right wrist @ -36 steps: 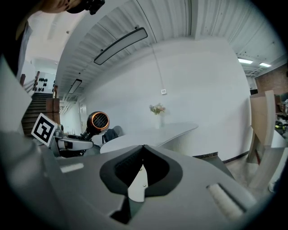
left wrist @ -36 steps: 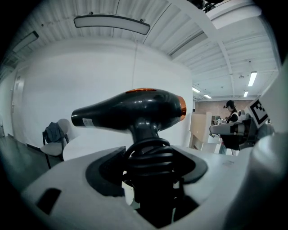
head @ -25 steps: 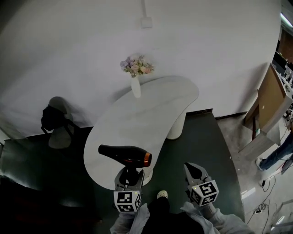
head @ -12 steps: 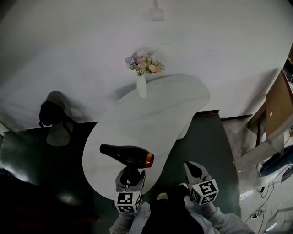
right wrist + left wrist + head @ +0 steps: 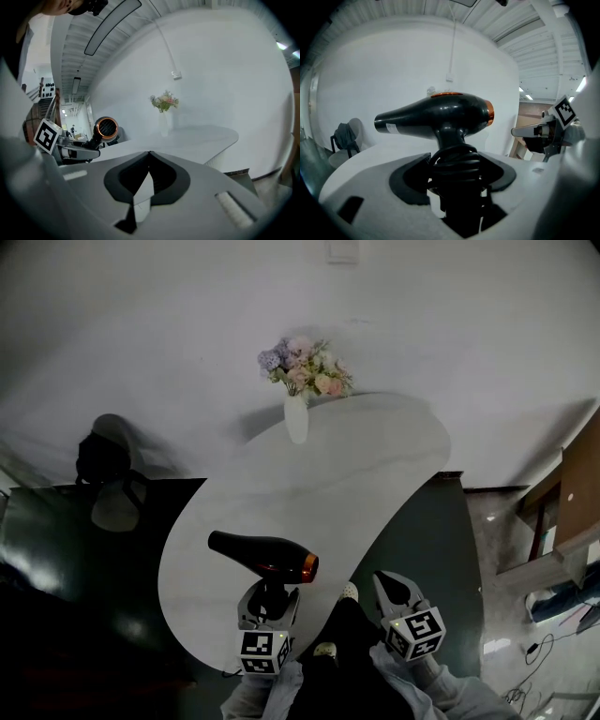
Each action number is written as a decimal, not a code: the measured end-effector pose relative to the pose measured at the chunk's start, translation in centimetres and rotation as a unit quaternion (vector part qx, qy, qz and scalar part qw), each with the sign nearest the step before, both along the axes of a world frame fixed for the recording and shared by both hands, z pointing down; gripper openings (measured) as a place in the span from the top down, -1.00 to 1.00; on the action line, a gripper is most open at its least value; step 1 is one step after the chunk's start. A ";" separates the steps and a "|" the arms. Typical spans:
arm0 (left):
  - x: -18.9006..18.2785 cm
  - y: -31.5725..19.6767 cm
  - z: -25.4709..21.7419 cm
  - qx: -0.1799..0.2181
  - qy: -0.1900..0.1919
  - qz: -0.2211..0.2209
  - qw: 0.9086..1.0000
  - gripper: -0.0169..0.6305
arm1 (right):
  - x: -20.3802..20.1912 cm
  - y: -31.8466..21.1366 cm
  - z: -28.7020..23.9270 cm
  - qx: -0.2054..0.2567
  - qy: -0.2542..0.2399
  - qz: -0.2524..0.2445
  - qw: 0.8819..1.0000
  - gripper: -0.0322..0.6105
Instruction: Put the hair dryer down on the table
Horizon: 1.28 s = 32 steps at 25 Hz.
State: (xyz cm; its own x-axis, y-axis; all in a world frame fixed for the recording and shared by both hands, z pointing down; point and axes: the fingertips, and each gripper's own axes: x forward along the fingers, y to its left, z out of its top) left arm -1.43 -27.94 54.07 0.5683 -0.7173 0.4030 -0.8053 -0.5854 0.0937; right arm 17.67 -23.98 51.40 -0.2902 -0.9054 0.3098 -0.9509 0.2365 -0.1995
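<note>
A black hair dryer (image 5: 262,556) with a copper ring at its rear hangs over the near edge of the white curved table (image 5: 319,474). My left gripper (image 5: 269,594) is shut on its handle, where the black cord is wound. In the left gripper view the dryer (image 5: 440,112) stands upright between the jaws, nozzle pointing left. My right gripper (image 5: 394,589) is off the table's near right edge, shut with nothing in it. The right gripper view shows the jaw tips meeting (image 5: 149,154), with the dryer's grille (image 5: 105,129) to the left.
A white vase of pastel flowers (image 5: 297,418) stands at the table's far edge, by the white wall. A chair with a dark garment (image 5: 112,488) sits to the left on the dark floor. Wooden furniture (image 5: 572,512) lies at the right.
The head view has shifted, so the table and vase look nearer and more centred. Both grippers keep their places, and the dryer stays in the left gripper.
</note>
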 end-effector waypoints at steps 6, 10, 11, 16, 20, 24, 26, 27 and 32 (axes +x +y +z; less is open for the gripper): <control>3.0 -7.1 2.1 -0.030 -0.014 -0.013 0.999 0.02 | 2.2 -8.9 2.0 -0.030 -0.005 -0.042 0.999 0.87; 5.1 -12.1 2.8 -0.040 -0.010 -0.009 0.999 0.02 | 3.7 -14.9 3.2 -0.049 -0.006 -0.068 0.996 0.87; 5.5 -13.0 3.1 -0.043 -0.008 -0.008 0.999 0.02 | 4.1 -16.2 3.4 -0.053 -0.006 -0.074 0.996 0.87; 5.7 -16.3 6.4 -0.077 -0.042 -0.020 0.996 0.02 | 4.8 -21.2 5.2 -0.074 -0.006 -0.101 0.992 0.87; 5.5 -17.3 9.3 -0.109 -0.081 -0.029 0.990 0.02 | 4.6 -23.1 6.9 -0.094 -0.009 -0.122 0.988 0.87; 5.4 -17.7 11.4 -0.136 -0.109 -0.031 0.984 0.02 | 4.2 -23.9 8.3 -0.111 -0.013 -0.142 0.983 0.87; 5.3 -17.6 12.3 -0.150 -0.121 -0.030 0.981 0.02 | 4.0 -24.3 8.7 -0.115 -0.014 -0.149 0.982 0.87; 5.4 -17.5 12.8 -0.156 -0.125 -0.029 0.979 0.02 | 4.0 -24.5 8.9 -0.117 -0.014 -0.151 0.982 0.87; 5.6 -17.6 13.7 -0.169 -0.121 -0.031 0.978 0.01 | 4.0 -24.8 10.1 -0.131 -0.020 -0.158 0.978 0.87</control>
